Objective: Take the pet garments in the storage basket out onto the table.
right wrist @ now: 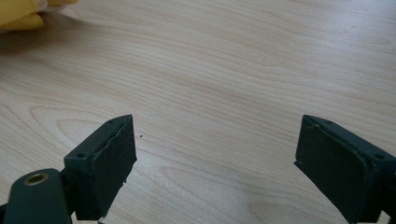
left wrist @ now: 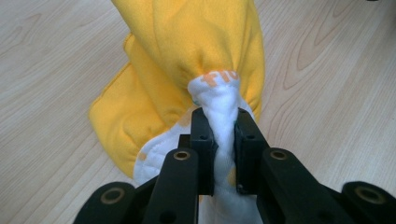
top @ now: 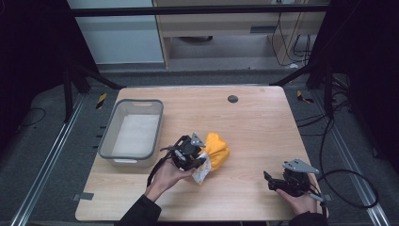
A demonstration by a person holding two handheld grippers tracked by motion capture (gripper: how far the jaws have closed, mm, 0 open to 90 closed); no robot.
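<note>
left hand-held gripper (left wrist: pixel 219 140) clamps yellow cloth (left wrist: pixel 187 56) | right hand-held gripper (right wrist: pixel 215 163) wide | wooden table (top: pixel 254 122) | grey floor (top: pixel 47 155)

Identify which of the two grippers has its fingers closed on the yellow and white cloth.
The left gripper: its fingers pinch the cloth's white bunched end. The right gripper rests apart over bare table, fingers wide open.

Both grippers are matte black. The left gripper (top: pixel 200 162) carries a grey three-cornered plate at its one o'clock side and brass-ringed pivot holes along its arms. The right gripper (top: pixel 267 179) has flat rectangular pads (right wrist: pixel 108 163), a grey plate and a looping black cable at three o'clock. Dark sleeves cover both forearms.
</note>
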